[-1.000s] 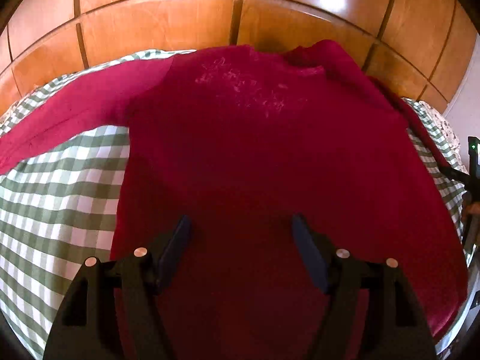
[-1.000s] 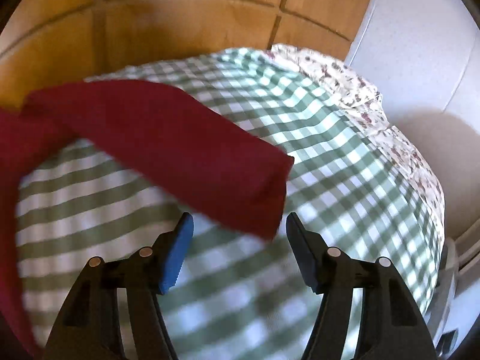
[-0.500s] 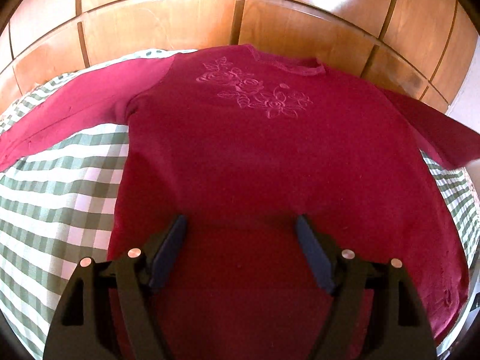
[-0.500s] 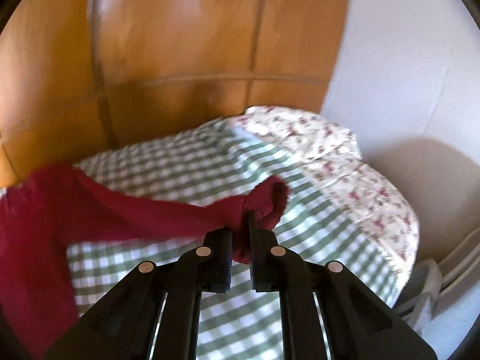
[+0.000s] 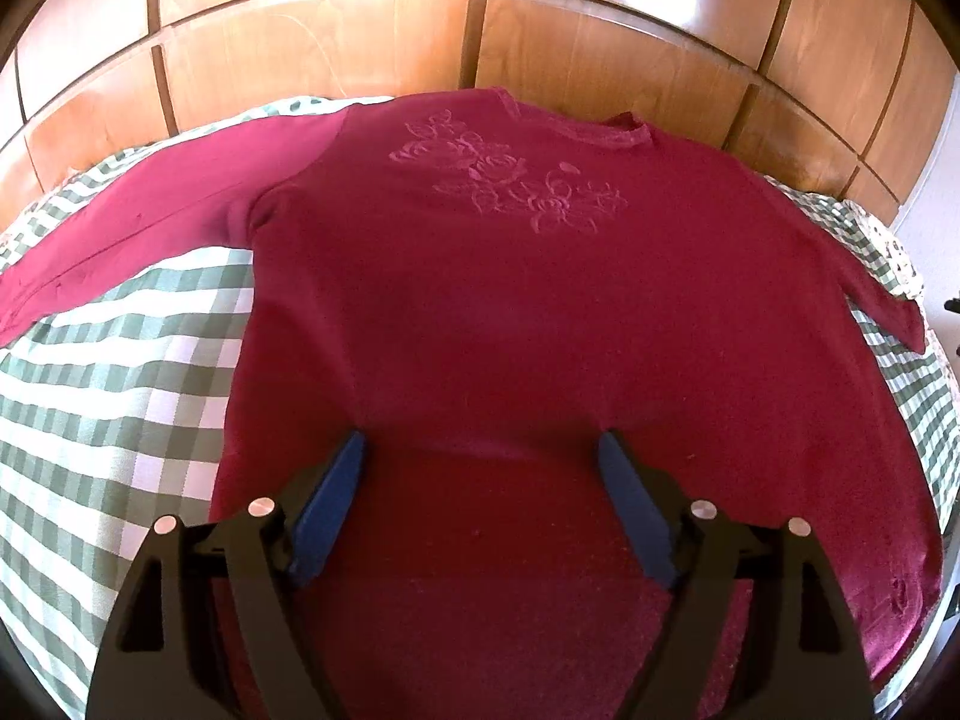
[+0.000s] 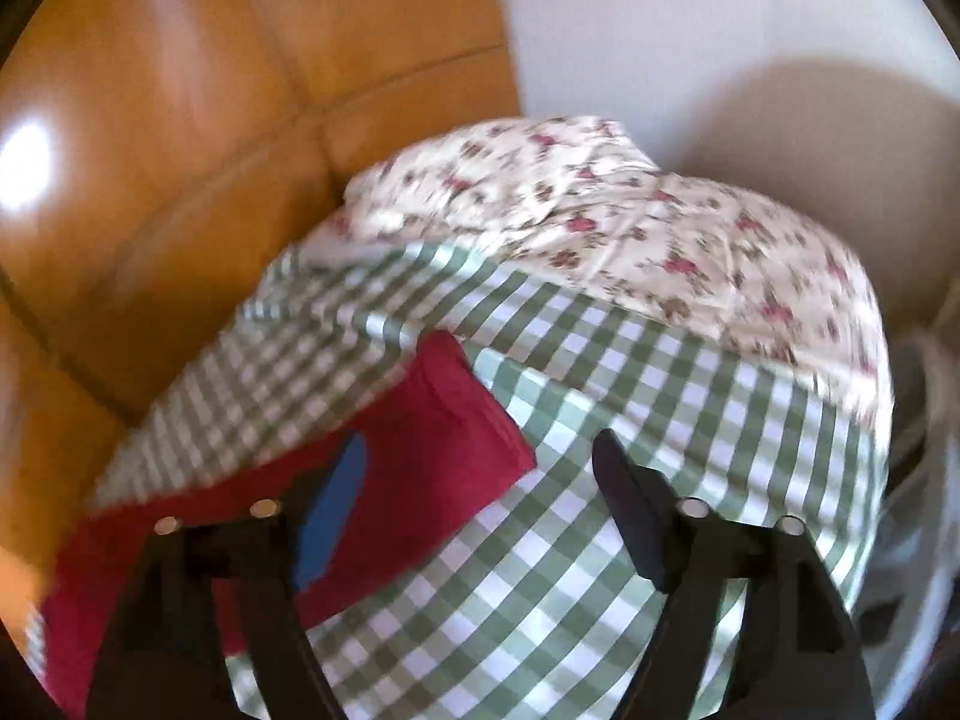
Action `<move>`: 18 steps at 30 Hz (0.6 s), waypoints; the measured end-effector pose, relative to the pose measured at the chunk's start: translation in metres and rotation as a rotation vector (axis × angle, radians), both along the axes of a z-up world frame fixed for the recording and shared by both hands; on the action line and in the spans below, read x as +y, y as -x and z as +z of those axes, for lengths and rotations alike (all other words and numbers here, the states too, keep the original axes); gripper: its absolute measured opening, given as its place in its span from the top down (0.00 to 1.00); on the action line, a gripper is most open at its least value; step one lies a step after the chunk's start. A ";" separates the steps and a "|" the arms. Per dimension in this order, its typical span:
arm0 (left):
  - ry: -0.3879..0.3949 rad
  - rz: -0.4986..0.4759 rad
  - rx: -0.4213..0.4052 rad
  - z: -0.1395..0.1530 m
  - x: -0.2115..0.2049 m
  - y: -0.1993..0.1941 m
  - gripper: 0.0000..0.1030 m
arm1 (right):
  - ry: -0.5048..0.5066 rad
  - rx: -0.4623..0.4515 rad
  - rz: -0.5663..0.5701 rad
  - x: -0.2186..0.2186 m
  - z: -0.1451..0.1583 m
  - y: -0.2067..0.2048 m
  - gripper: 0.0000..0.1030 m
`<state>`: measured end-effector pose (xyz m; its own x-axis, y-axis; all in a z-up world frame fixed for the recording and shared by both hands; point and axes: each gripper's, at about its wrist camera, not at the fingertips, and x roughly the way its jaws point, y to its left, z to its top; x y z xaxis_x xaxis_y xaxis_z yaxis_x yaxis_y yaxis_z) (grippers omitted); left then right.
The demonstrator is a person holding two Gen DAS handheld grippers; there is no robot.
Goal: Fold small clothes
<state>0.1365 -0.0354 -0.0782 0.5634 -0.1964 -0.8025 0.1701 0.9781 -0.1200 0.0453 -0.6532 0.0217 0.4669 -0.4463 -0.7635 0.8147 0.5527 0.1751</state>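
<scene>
1. The red sweater [image 5: 480,312] lay flat, front up, on the checked bed cover [image 5: 120,396], sleeves out, ready for folding.
2. The left tool [image 5: 480,510] hovered spread over the hem.
3. The right tool [image 6: 480,510] was spread beside the right sleeve [image 6: 432,456].

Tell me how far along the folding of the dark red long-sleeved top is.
Only spreading looks done: the dark red long-sleeved top lies flat, face up on the green checked cloth, sleeves out. The left gripper and right gripper are open, holding nothing. Every fold remains.
</scene>
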 end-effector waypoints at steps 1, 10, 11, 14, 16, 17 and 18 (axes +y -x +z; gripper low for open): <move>-0.004 0.000 -0.001 0.000 -0.001 0.000 0.20 | -0.048 -0.019 0.016 0.003 -0.006 0.008 0.26; -0.023 -0.006 -0.001 -0.002 -0.004 -0.001 0.17 | -0.360 -0.181 0.082 0.025 -0.078 0.005 0.40; -0.027 -0.006 -0.003 -0.002 -0.005 -0.002 0.17 | -0.385 -0.208 0.055 0.019 -0.084 0.001 0.41; -0.037 -0.007 -0.004 -0.003 -0.006 -0.002 0.15 | -0.397 -0.226 0.013 0.007 -0.090 -0.019 0.63; -0.035 -0.008 -0.002 -0.003 -0.005 -0.003 0.15 | -0.361 -0.121 0.015 0.006 -0.088 -0.037 0.94; -0.034 -0.008 -0.002 -0.003 -0.005 -0.003 0.15 | -0.333 -0.093 0.026 0.007 -0.083 -0.040 0.94; -0.031 -0.009 -0.003 -0.004 -0.004 -0.003 0.15 | -0.291 -0.080 0.039 0.010 -0.073 -0.041 0.94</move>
